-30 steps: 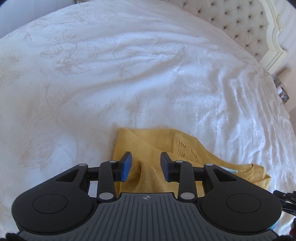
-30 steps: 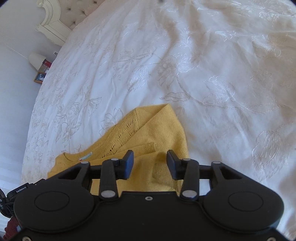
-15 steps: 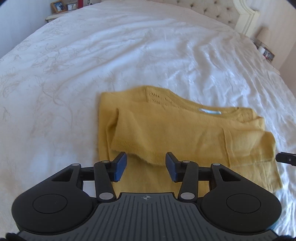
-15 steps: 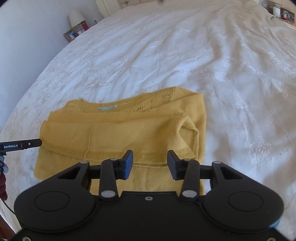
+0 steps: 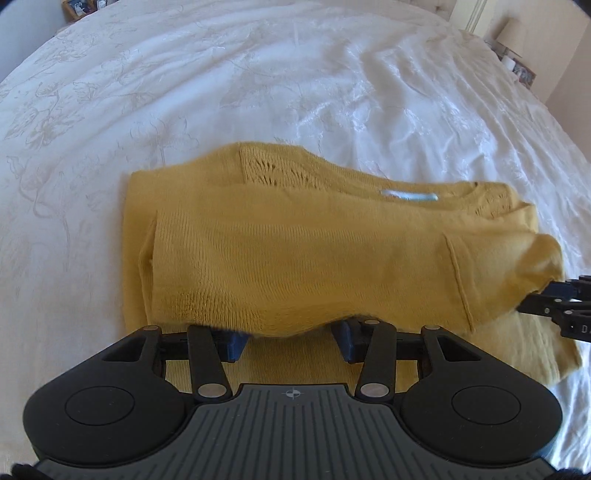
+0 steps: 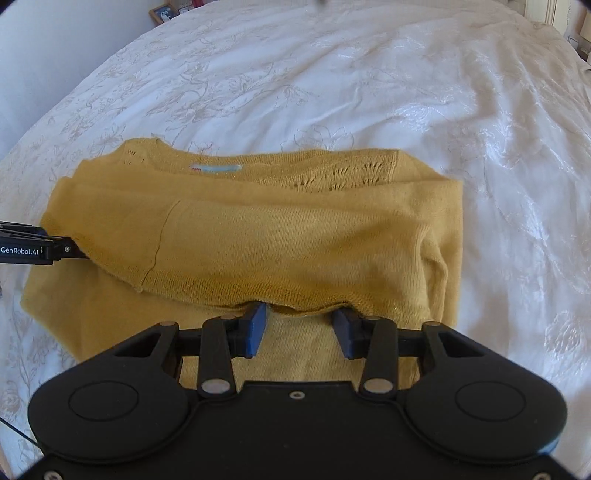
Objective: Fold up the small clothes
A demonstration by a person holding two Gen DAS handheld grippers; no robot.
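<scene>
A mustard-yellow knit sweater (image 5: 295,243) lies on the white bed with its sleeves folded across the body; it also shows in the right wrist view (image 6: 258,229). My left gripper (image 5: 291,338) is open, its blue pads at the near edge of the folded sleeve layer, which drapes over the tips. My right gripper (image 6: 299,326) is open in the same way at the sleeve edge on the other side. Each gripper's tip shows at the sweater's side in the other view.
The white embroidered bedspread (image 5: 258,74) stretches all around the sweater. A nightstand with a lamp (image 5: 511,35) stands at the far right, and picture frames (image 6: 162,13) stand at the far left.
Both grippers have pulled back and risen from close over the sweater. The whole sweater has come into view, and the sleeve layer now drapes over the open tips.
</scene>
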